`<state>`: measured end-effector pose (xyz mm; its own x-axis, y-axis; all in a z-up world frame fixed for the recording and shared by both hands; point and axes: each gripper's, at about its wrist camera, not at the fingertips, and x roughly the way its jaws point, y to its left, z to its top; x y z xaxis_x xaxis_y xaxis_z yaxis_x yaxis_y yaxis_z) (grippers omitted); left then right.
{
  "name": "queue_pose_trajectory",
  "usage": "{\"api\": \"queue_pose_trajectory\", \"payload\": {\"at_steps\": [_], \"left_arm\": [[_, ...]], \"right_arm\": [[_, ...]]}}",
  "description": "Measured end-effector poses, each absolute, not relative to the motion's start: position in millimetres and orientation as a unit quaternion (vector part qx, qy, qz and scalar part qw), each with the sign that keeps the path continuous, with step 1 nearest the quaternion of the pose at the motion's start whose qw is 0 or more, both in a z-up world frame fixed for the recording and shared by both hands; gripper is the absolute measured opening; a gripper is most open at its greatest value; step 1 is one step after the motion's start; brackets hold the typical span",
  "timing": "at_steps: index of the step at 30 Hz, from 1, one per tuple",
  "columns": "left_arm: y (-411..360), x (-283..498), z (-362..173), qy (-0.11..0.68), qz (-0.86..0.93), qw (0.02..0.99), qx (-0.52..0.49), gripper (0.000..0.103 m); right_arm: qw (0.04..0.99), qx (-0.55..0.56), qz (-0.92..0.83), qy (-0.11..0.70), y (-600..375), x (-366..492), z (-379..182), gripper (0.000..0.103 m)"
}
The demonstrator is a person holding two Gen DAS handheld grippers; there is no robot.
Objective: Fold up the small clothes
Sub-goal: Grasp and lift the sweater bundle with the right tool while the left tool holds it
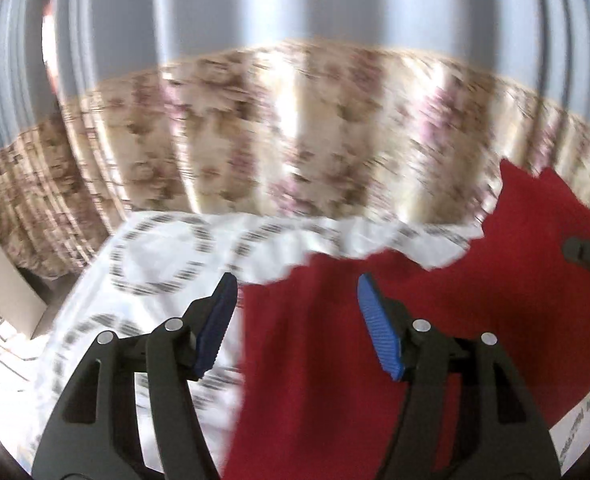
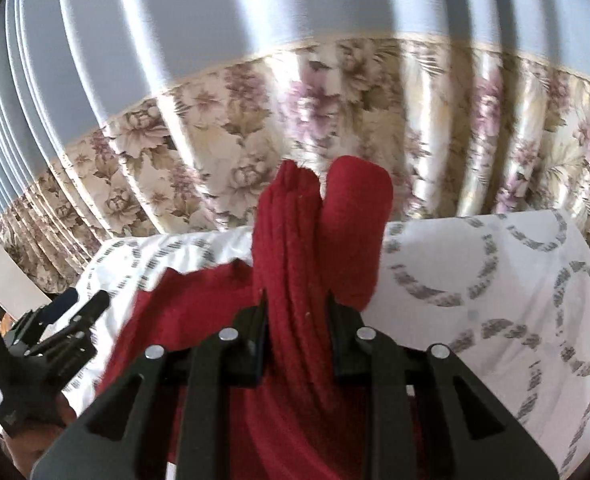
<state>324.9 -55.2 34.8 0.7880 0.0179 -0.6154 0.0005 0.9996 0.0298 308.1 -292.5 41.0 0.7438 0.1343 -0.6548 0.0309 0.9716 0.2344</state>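
Observation:
A red knitted garment (image 1: 335, 340) lies spread on a white cloth (image 1: 155, 264) with grey ring patterns. My left gripper (image 1: 297, 304) hovers above the garment's left edge, open, its blue pads (image 1: 379, 328) apart with nothing between them. In the right wrist view my right gripper (image 2: 297, 312) is shut on a bunched fold of the red garment (image 2: 295, 240), which rises up between the fingers and sticks out past them. The rest of that garment drapes down to the left. The left gripper (image 2: 71, 308) shows at the left edge of the right wrist view.
A floral curtain (image 2: 223, 128) with pale blue pleats above hangs behind the white-covered surface (image 2: 495, 280). A pale board (image 1: 3, 264) stands at the far left. The right gripper's tip (image 1: 587, 256) shows at the right edge of the left wrist view.

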Motion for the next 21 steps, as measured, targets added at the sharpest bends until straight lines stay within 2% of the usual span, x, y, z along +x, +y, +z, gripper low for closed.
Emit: {"api": "queue_pose_trajectory", "payload": {"at_steps": [8,17,20,21], "left_arm": [[21.1,322.8,57.3,0.306,0.046,0.951,0.006,0.065],[69.4,324.4,58.0,0.309,0.057,0.949,-0.012,0.065],[87.6,328.5,54.7,0.320,0.058,0.945,-0.032,0.065],[89.4,328.6,54.0,0.321,0.059,0.945,-0.033,0.065]], "right_arm": [[0.922,0.121,0.032,0.365,-204.7,328.9,39.2,0.023],[0.913,0.097,0.029,0.395,-104.8,344.0,0.0,0.023],[0.914,0.069,0.019,0.400,-89.1,341.2,-11.8,0.028],[0.913,0.062,0.026,0.403,-86.9,339.3,-12.1,0.033]]}}
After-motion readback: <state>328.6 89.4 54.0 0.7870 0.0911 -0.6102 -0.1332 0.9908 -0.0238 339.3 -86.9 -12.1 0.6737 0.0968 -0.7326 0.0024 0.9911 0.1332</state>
